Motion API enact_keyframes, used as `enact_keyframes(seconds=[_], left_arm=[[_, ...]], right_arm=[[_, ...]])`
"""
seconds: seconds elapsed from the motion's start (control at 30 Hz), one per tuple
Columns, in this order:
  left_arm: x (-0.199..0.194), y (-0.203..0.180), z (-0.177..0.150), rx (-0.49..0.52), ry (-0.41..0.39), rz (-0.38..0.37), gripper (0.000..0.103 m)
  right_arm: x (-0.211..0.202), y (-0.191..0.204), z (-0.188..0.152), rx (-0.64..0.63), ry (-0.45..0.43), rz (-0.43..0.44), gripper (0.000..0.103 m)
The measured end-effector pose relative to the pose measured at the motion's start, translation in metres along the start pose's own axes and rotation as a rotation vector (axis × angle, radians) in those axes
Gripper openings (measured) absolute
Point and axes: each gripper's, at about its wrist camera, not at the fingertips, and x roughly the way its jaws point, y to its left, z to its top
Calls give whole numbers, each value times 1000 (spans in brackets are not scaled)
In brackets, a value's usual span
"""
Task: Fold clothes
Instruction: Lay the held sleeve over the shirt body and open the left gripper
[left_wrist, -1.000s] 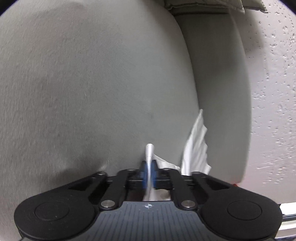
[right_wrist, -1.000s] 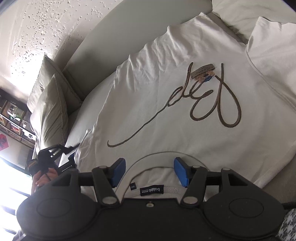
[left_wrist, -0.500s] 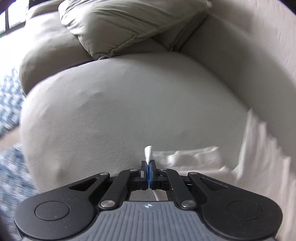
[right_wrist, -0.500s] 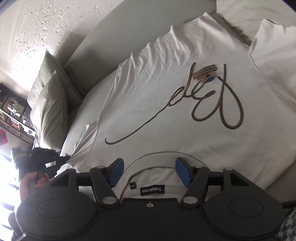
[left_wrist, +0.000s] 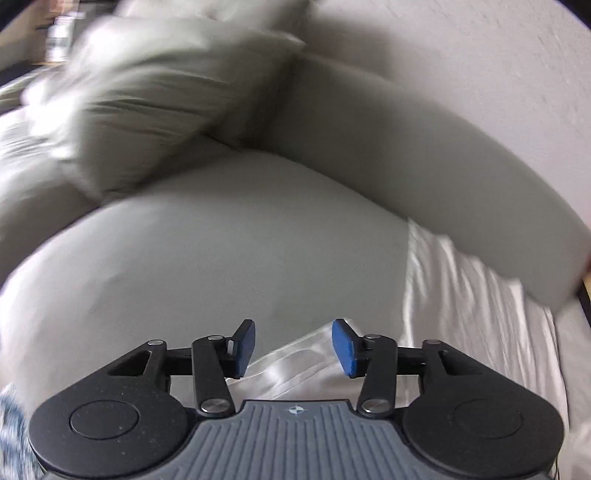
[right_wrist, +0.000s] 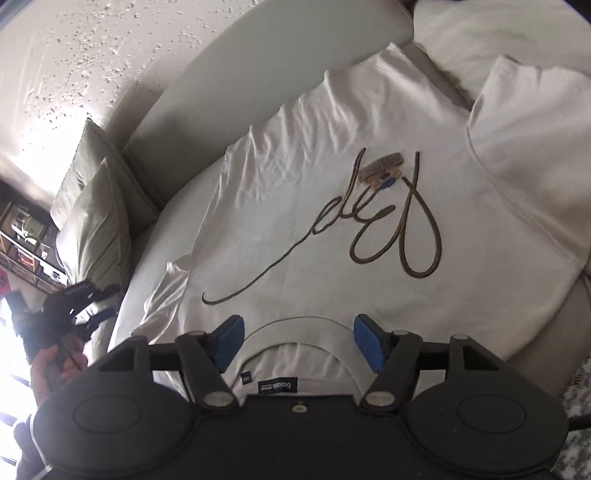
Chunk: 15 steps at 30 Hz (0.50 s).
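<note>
Gripper in the left hand (left_wrist: 293, 345) first: its blue pads (left_wrist: 245, 345) are parting at this moment, and nothing is pinched between them; white cloth, the sleeve end of the T-shirt (left_wrist: 461, 306), lies below and beyond the gap, loose on the grey sofa seat (left_wrist: 221, 258). That view is blurred, so whether the cloth brushes a pad I cannot tell. In the right wrist view the same tool shows at the far left as a dark shape in a person's hand (right_wrist: 55, 358), off the left sleeve (right_wrist: 162, 295). Further left and behind sit two pale cushions (right_wrist: 96, 221) against the sofa back (right_wrist: 258, 62), under a textured wall (right_wrist: 74, 55). Moving rightward, the white T-shirt lies face up and mostly flat on the seat, its brown script print (right_wrist: 376, 225) across the chest, hem toward the backrest, collar nearest the camera. Right gripper (right_wrist: 299, 341) hangs over that collar (right_wrist: 303, 332) with its jaws standing wide and easing wider, straddling the neck opening without pressing on it; the dark neck label (right_wrist: 277, 387) sits just below. At the right, the other sleeve (right_wrist: 528, 147) is spread out, and another pale cushion lies beyond it. By my reading the shirt is being laid out and smoothed, the left sleeve just let go, and no fold is made yet. Next each tool would need a firm pinch on one side of the shirt, shoulder and hem or sleeve edge, lifting evenly so the panel turns over the print without dragging the rest askew.
</note>
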Motion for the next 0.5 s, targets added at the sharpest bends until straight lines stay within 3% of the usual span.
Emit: enact_keyframes(seconds=[0.17, 0.4, 0.47, 0.5], left_arm=[[53, 4, 16, 59, 136, -44, 47], [83, -3, 20, 69, 179, -136, 47], [88, -6, 19, 94, 197, -123, 40], [89, -7, 17, 111, 203, -114, 29]], right_arm=[[7, 1, 2, -8, -3, -3, 65], [13, -2, 6, -9, 2, -16, 65], [14, -1, 6, -13, 3, -20, 65], [14, 0, 6, -14, 3, -20, 65]])
